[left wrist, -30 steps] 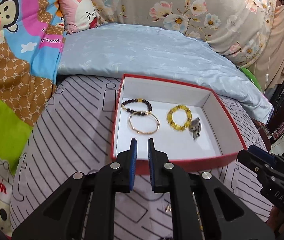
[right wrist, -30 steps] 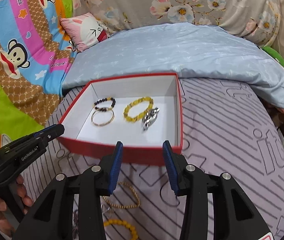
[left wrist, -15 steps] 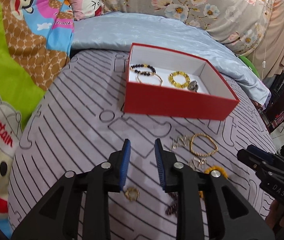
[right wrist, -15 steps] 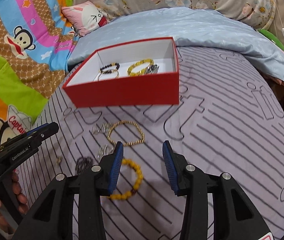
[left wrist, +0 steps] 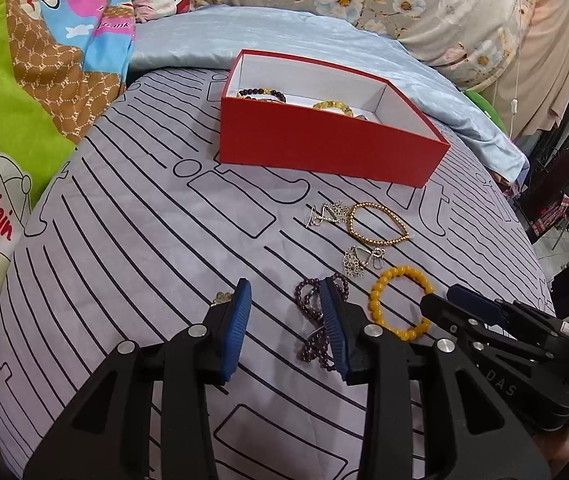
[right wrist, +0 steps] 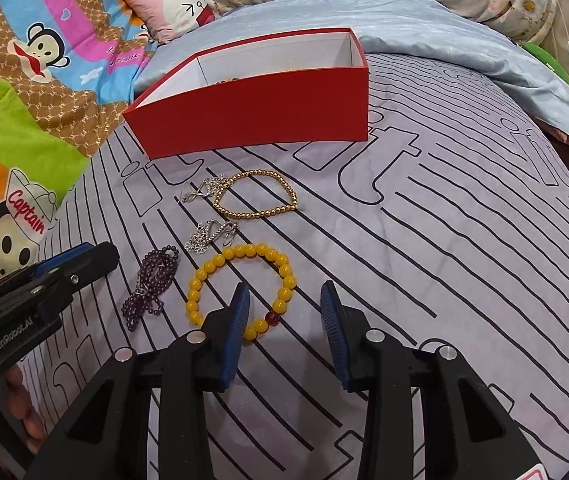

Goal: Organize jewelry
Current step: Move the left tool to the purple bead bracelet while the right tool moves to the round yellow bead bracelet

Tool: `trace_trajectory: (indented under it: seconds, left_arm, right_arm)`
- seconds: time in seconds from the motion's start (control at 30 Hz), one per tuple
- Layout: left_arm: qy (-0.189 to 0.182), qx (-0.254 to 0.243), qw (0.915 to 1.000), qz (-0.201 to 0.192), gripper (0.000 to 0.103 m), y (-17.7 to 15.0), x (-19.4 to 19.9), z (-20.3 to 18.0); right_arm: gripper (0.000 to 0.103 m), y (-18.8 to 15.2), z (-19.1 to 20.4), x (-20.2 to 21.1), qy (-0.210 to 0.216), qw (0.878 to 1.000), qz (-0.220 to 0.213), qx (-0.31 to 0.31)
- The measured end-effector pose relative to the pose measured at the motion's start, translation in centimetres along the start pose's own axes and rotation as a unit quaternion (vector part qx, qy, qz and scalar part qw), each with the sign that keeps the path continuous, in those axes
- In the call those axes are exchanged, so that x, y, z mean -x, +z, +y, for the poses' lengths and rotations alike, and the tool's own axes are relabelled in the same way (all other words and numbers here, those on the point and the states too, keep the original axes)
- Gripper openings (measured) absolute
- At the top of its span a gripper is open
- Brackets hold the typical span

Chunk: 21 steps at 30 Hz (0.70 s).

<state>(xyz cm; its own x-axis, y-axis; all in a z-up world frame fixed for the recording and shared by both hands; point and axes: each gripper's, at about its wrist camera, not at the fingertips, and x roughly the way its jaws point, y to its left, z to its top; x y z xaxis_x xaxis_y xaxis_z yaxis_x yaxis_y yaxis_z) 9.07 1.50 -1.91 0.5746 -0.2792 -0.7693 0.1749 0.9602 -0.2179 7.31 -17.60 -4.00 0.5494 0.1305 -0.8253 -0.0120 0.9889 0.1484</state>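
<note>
Claws: left [left wrist: 286, 306], right [right wrist: 284, 304] wide, withdrawn | box [right wrist: 252, 108] farther | bracelet [right wrist: 240, 292] nearer

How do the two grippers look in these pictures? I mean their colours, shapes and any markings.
Both the left gripper and the right gripper are black plastic with two fingers, each faced by a ribbed blue pad, and silver bolts at the joints. Seen from the other camera, the left one reads "GenRobot.AI" in white, while the right shows "DAS". No cables or sleeves show.

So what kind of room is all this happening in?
Most likely a bedroom, on a bed: a striped bedsheet underneath, a pale blue quilt behind the red box, and a cartoon blanket alongside.
</note>
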Motion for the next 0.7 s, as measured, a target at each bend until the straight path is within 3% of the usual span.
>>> trace_trajectory:
  seconds: [0.13,0.3,0.43,0.7]
  left_arm:
    - [0.000,-0.005,1.0000,0.002,0.035,-0.3,-0.1,-0.4]
    - [-0.007,-0.009,0.9999,0.006,0.035,-0.6,-0.2,-0.8]
    - [-0.011,-0.014,0.9998,0.006,0.043,-0.9,-0.2,-1.4]
    - [-0.008,-0.029,0.9992,0.027,0.043,-1.8,-1.8,-2.4]
  right_arm:
    - [0.026,0.1,0.2,-0.5,-0.005,1.000,0.000,0.005]
    - [0.007,0.0,0.3,-0.5,-0.017,1.000,0.000,0.015]
    - [0.007,-0.2,-0.3,-0.2,-0.018,1.000,0.001,0.007]
    - [0.007,-0.9,-1.5,0.7,-0.011,1.000,0.004,-0.017]
